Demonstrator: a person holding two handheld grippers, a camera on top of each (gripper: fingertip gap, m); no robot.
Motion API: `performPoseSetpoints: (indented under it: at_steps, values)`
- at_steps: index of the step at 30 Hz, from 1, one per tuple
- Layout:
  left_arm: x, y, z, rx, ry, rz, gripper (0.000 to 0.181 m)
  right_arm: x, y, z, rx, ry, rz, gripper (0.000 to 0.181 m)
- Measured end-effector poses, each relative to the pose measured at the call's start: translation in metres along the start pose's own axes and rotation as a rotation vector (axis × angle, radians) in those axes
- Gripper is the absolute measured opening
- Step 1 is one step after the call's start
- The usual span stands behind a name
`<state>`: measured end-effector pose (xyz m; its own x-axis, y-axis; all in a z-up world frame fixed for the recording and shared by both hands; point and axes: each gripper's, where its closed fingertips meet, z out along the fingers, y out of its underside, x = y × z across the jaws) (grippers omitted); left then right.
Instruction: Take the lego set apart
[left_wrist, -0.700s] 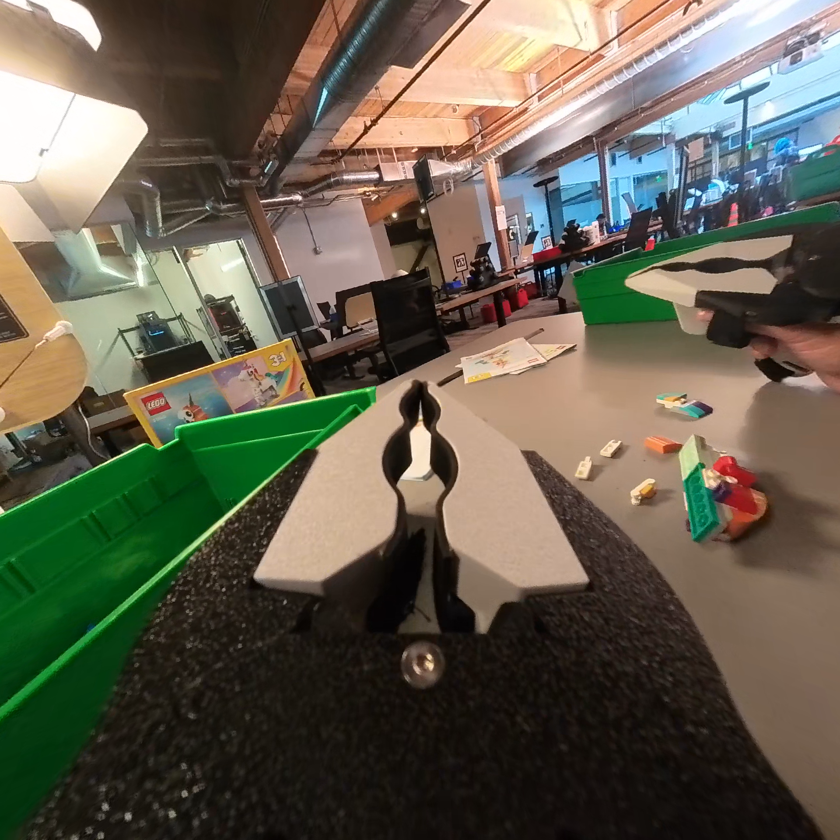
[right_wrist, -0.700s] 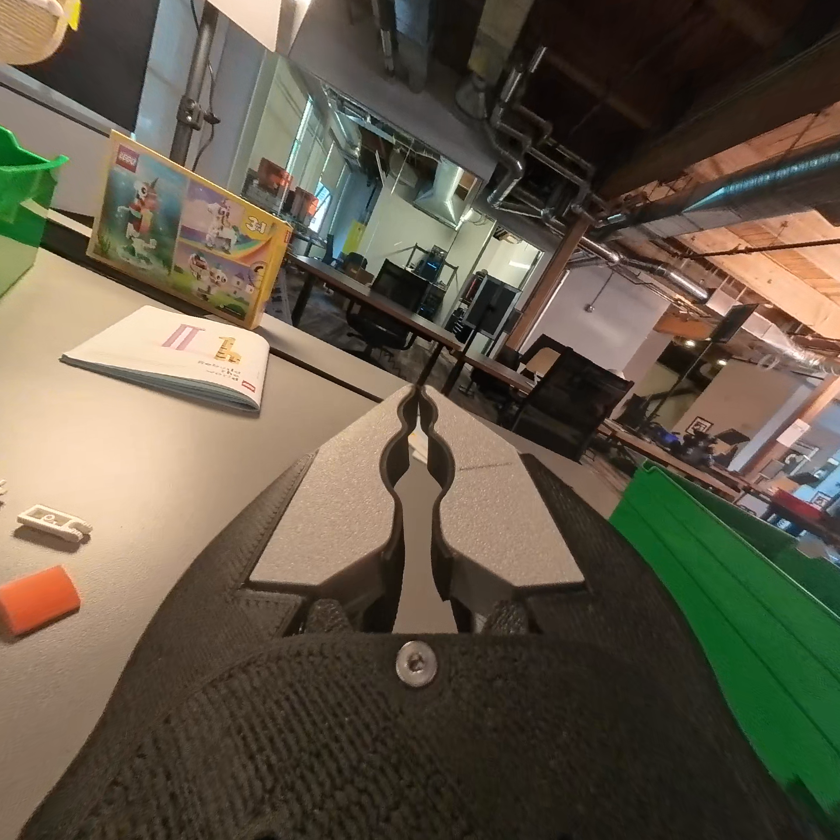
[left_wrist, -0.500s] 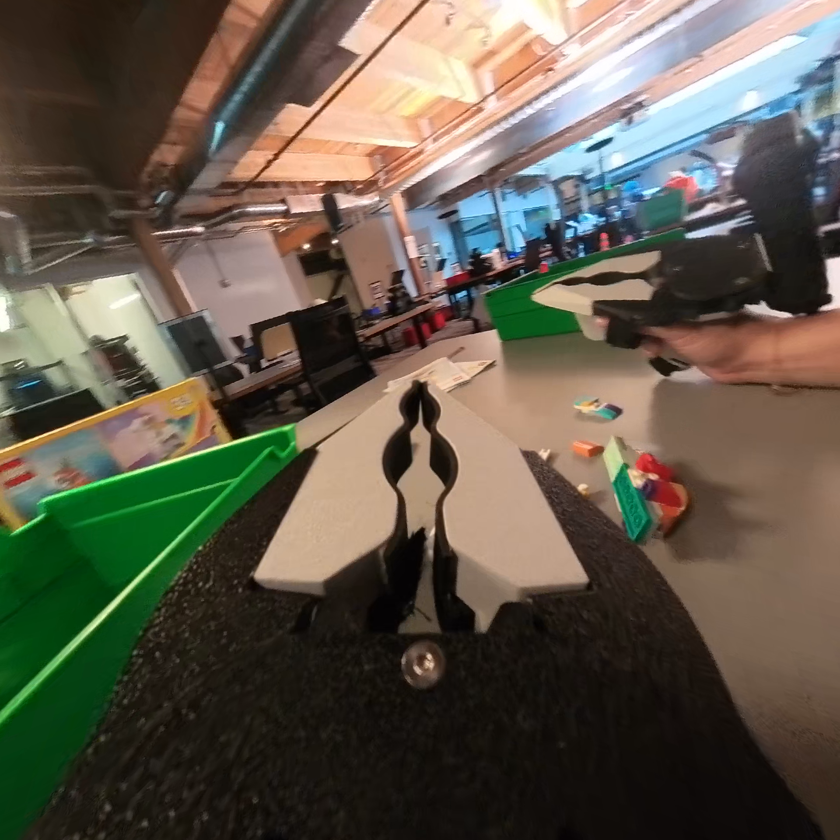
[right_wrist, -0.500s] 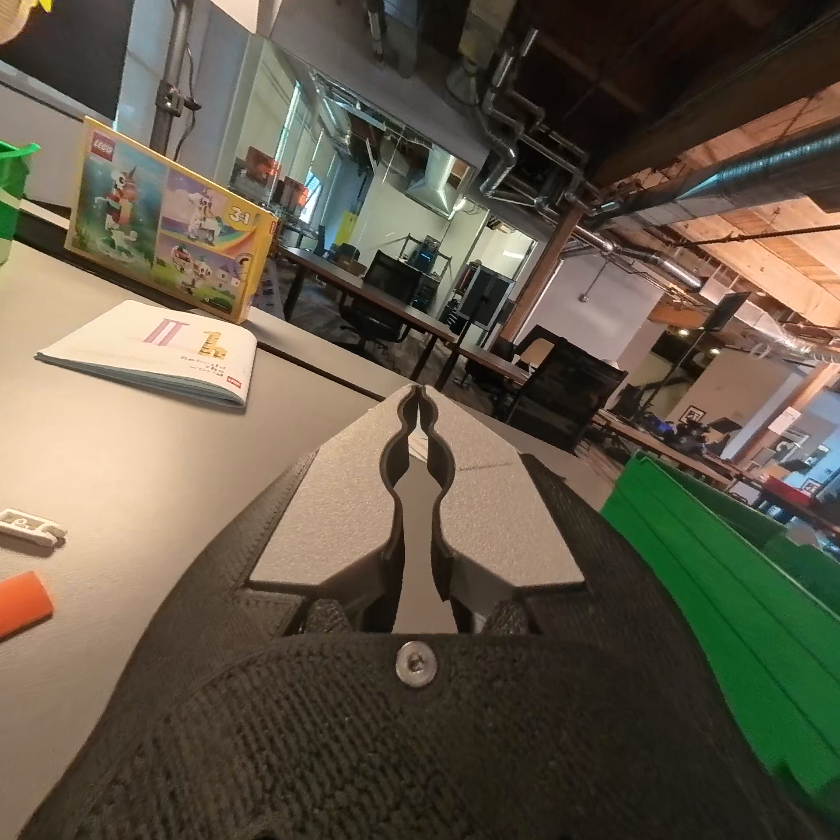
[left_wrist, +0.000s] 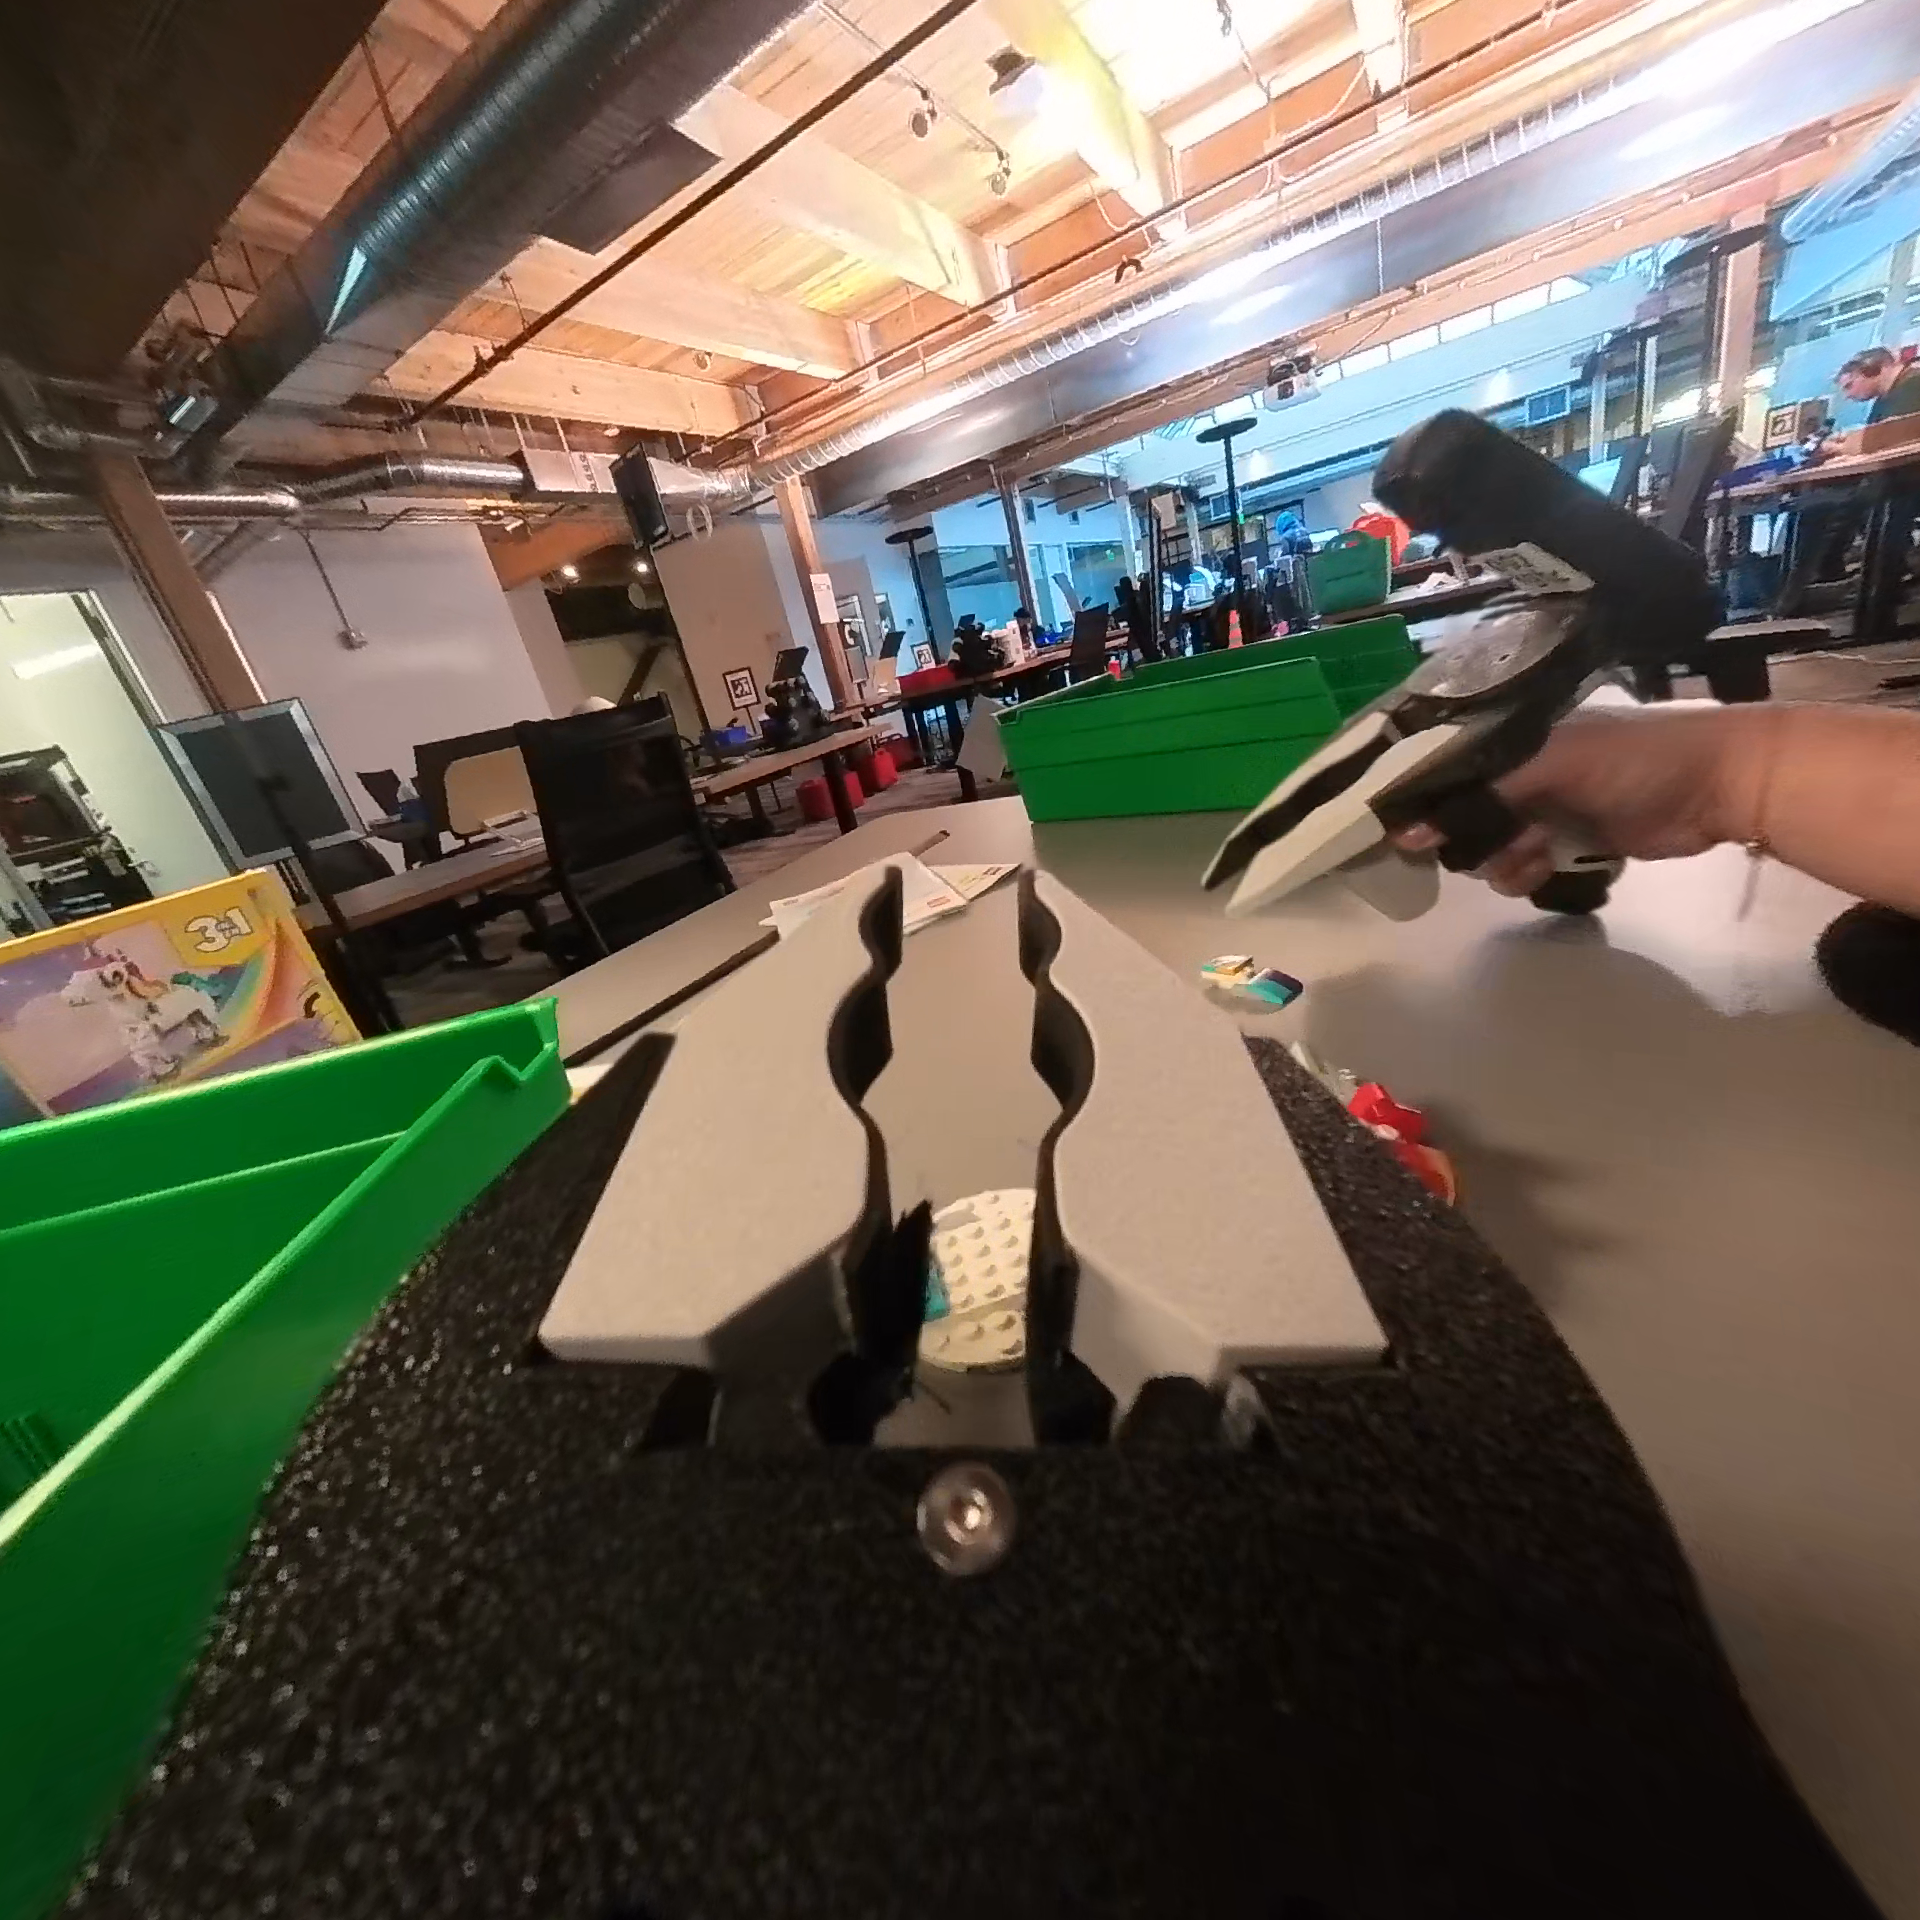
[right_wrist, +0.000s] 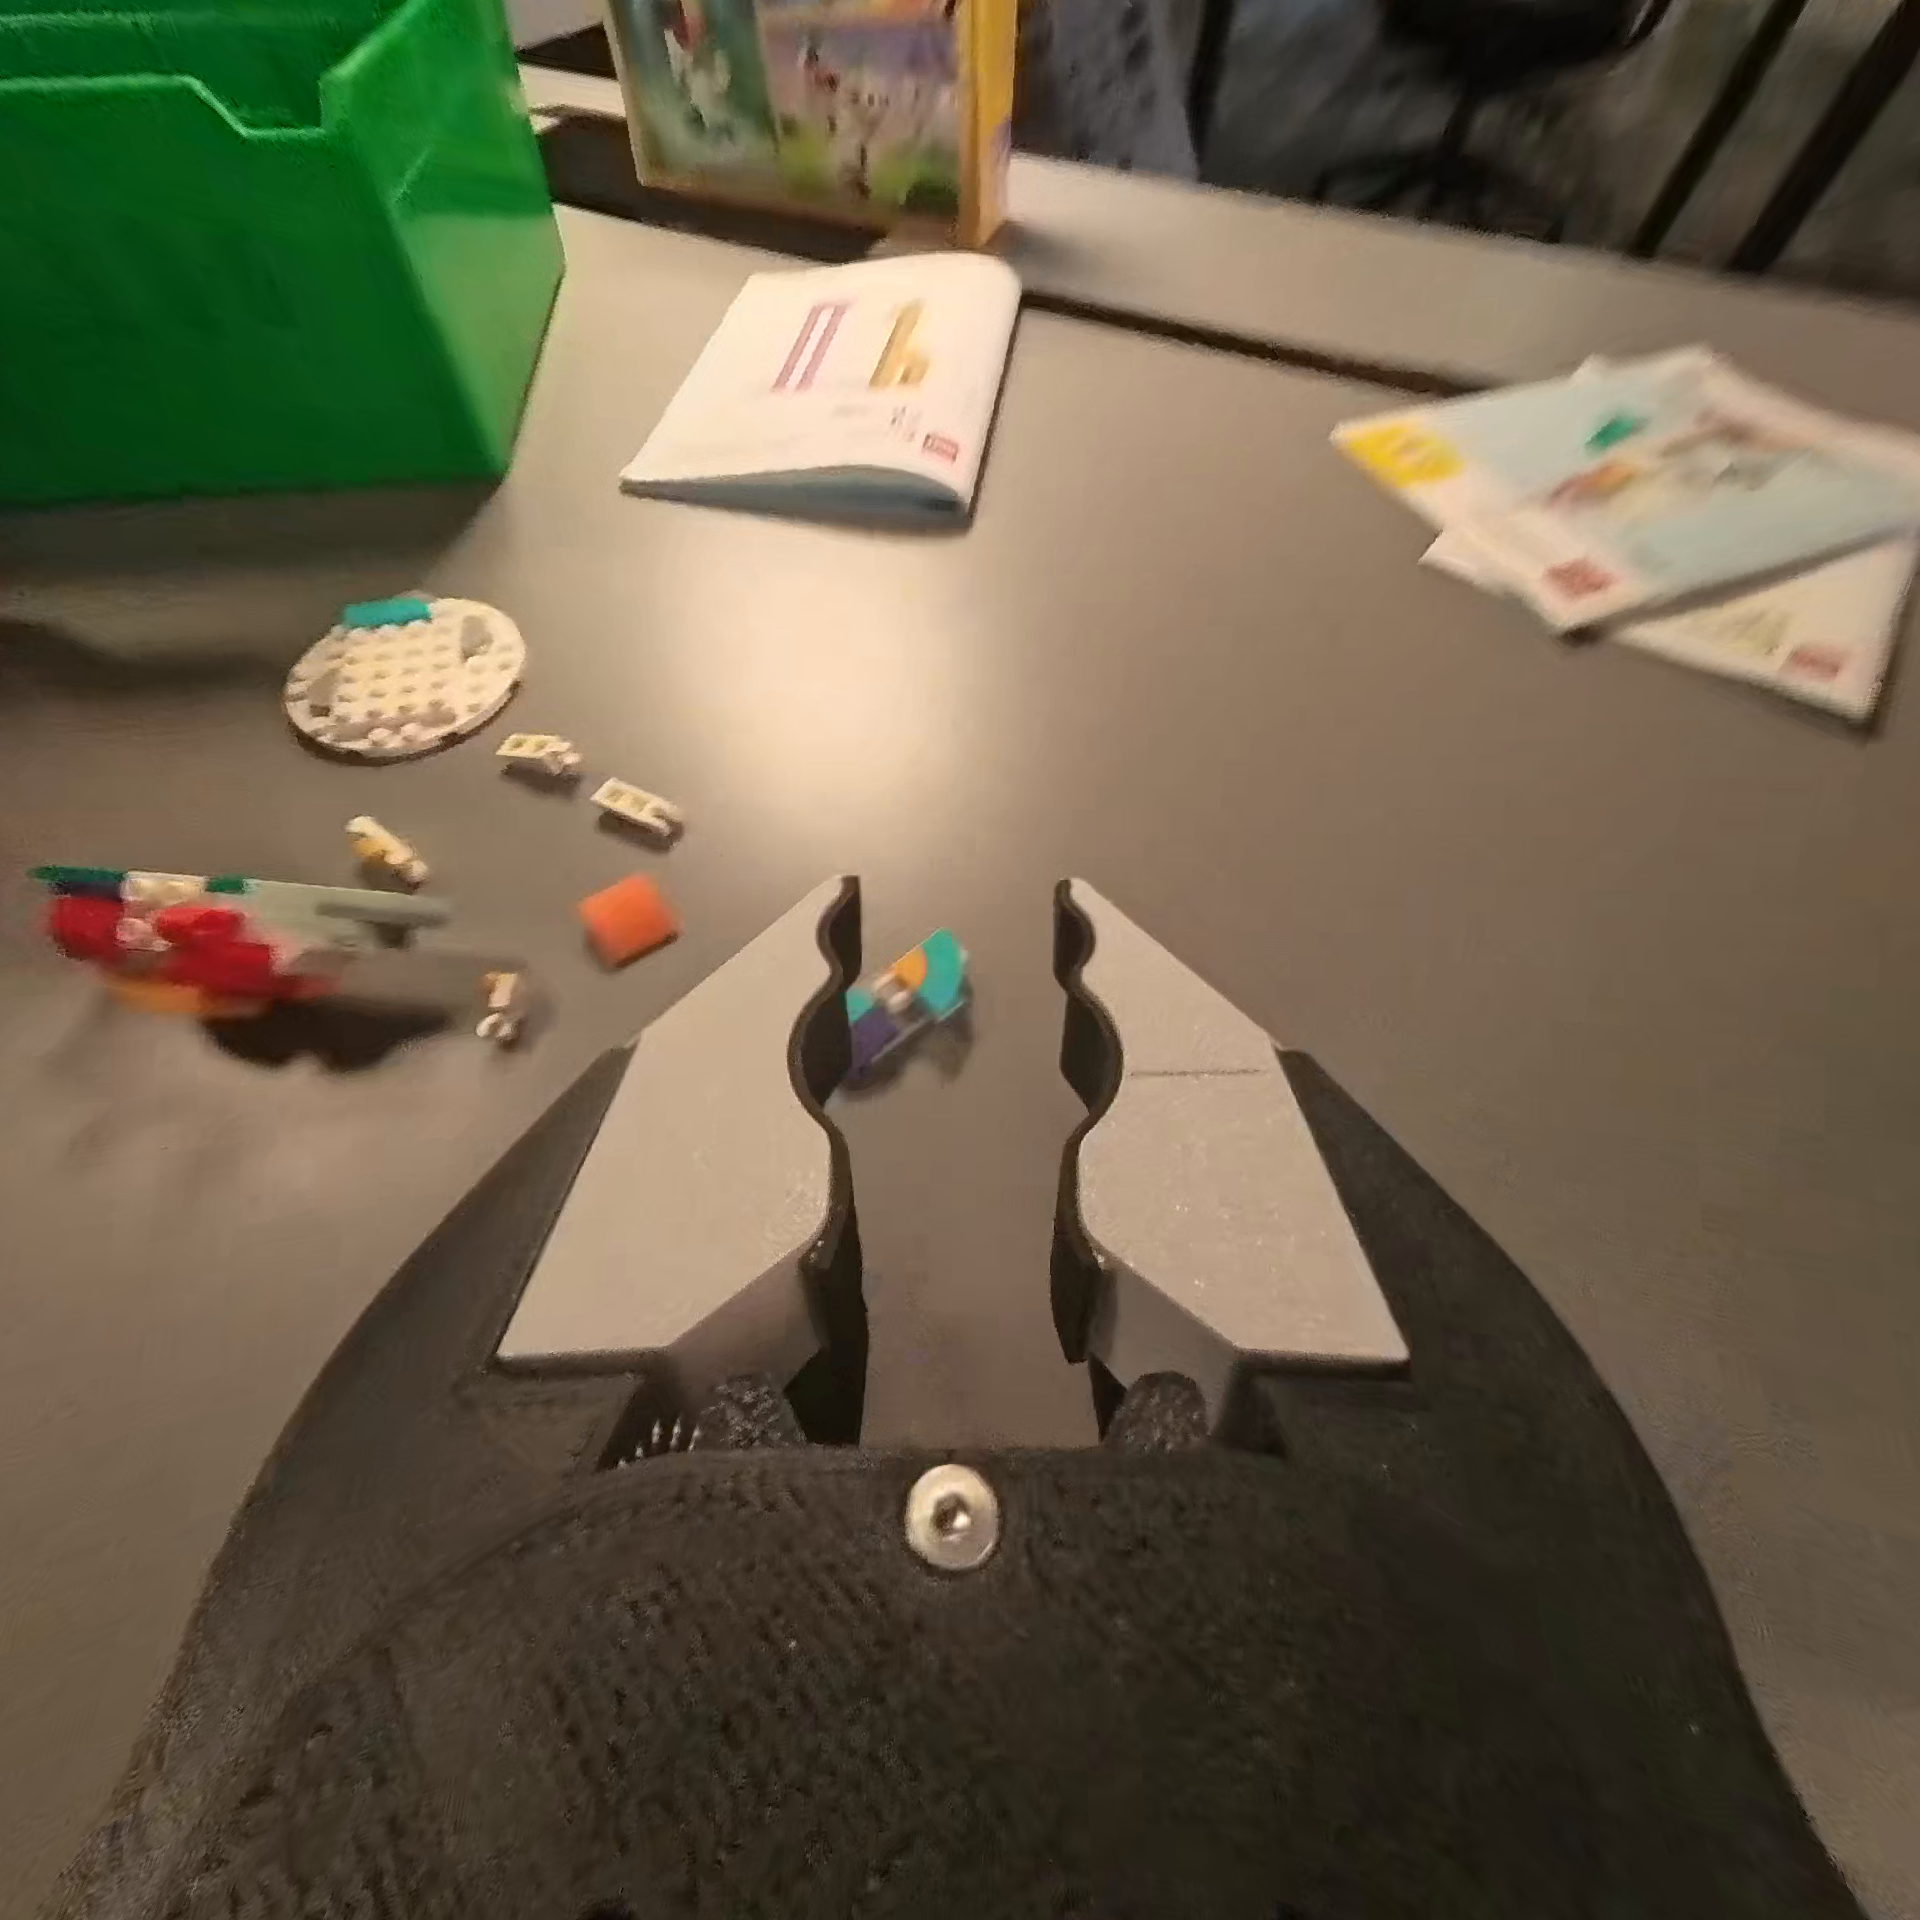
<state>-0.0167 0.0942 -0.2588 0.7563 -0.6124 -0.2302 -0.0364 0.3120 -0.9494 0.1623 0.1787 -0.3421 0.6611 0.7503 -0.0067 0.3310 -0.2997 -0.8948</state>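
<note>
Tilting down over a teal piece (right_wrist: 906, 992), right tongs (right_wrist: 956, 914) spread, left tongs (left_wrist: 954, 906) spread, level.

Your left gripper (left_wrist: 956, 904) hides most of the round plate (left_wrist: 982, 1299), and its foam body covers all but a red corner of the model (left_wrist: 1397, 1127). In the right wrist view that model (right_wrist: 197, 935) is smeared by blur, and the frame crops the box (right_wrist: 821, 114).
</note>
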Motion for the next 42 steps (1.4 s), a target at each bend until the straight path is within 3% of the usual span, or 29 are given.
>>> performPoseSetpoints:
  at_steps: [2, 8, 14, 16, 22, 26, 31, 35, 40, 42]
  values:
    - [-0.001, 0.0, 0.0, 0.003, 0.005, -0.022, 0.019, -0.007, 0.007, -0.001, -0.038, -0.003, 0.065, 0.038]
    - [-0.001, -0.001, 0.0, 0.014, 0.012, -0.03, 0.015, -0.015, 0.034, -0.006, -0.167, 0.196, 0.231, 0.042]
    - [-0.002, -0.001, 0.0, 0.015, 0.009, -0.031, 0.013, -0.021, 0.036, 0.007, -0.238, 0.323, 0.164, 0.029]
    - [-0.003, -0.001, 0.0, 0.018, 0.007, -0.037, 0.013, -0.024, 0.035, 0.011, -0.242, 0.321, 0.142, 0.019]
    - [-0.006, -0.003, -0.002, 0.028, -0.004, -0.059, 0.011, -0.021, 0.028, 0.018, -0.24, 0.312, 0.041, 0.016]
    - [-0.008, -0.008, -0.007, 0.054, 0.006, -0.105, 0.012, -0.05, -0.026, 0.025, -0.047, 0.241, -0.316, 0.016]
    - [-0.007, -0.014, -0.02, 0.084, 0.064, -0.174, 0.022, -0.118, -0.095, 0.037, 0.221, 0.189, -1.017, 0.016]
    - [-0.006, -0.009, -0.024, 0.038, 0.104, -0.2, 0.036, -0.155, -0.11, 0.044, 0.444, 0.259, -1.426, 0.016]
    - [-0.005, -0.003, -0.022, -0.007, 0.122, -0.181, 0.035, -0.173, -0.101, 0.038, 0.575, 0.34, -1.608, 0.016]
    - [0.003, -0.001, -0.02, -0.026, 0.159, -0.152, 0.034, -0.178, -0.096, 0.034, 0.605, 0.314, -1.596, 0.016]
